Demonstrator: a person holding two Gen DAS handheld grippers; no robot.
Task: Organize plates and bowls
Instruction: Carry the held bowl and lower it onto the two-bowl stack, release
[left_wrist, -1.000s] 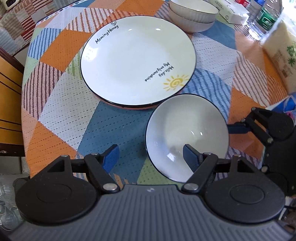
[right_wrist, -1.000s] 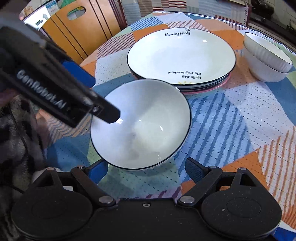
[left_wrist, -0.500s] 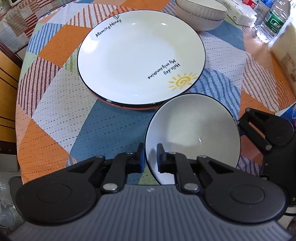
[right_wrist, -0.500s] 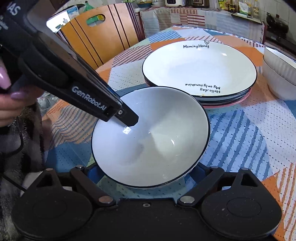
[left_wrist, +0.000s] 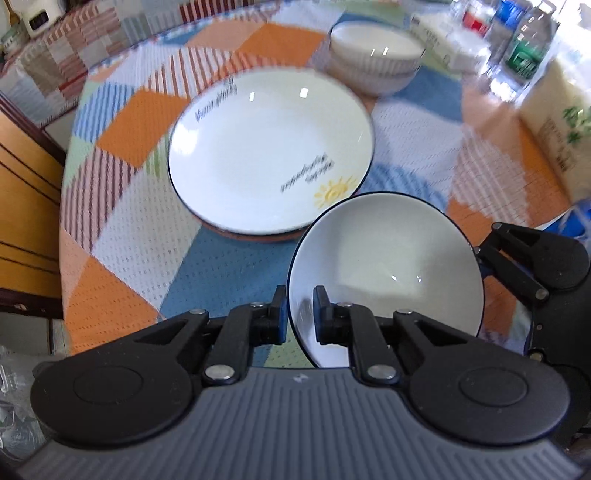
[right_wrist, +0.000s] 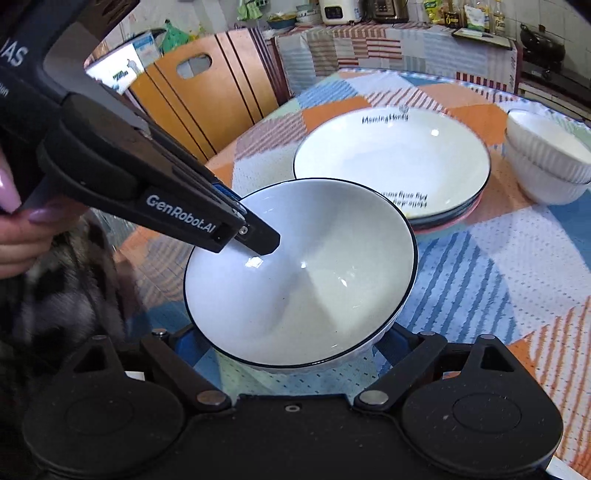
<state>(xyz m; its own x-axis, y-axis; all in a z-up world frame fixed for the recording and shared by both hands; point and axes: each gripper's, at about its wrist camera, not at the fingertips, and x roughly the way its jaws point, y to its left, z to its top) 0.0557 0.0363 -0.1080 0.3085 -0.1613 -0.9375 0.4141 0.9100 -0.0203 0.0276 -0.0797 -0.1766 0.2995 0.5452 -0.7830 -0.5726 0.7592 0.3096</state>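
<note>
1. The left gripper (left_wrist: 299, 310) pinches the near rim of a white bowl (left_wrist: 388, 273) with a dark edge line: one blue pad sits outside the wall, the other inside, and the jaws are closed down to the thickness of the rim.
2. In the left wrist view the bowl fills the lower right of the frame and overlaps the lower right edge of a stack of plates (left_wrist: 269, 147) at center.
3. The right gripper (right_wrist: 291, 343) sits low in its own view with its jaws spread wide on either side of the bowl (right_wrist: 301, 275). The fingertips are hidden under the bowl's wall, so I cannot tell whether they touch it.
4. The top plate is white with printed lettering and a yellow sun drawing; a pink plate edge shows at the bottom of the stack.
5. Two stacked ribbed white bowls (left_wrist: 375, 61) stand at the upper right of the left view, just beyond the plates.
6. Everything rests on a patchwork tablecloth (left_wrist: 122, 236) of orange, blue and striped patches.
7. An orange wooden chair (right_wrist: 207, 96) stands at the upper left of the right view.
</note>
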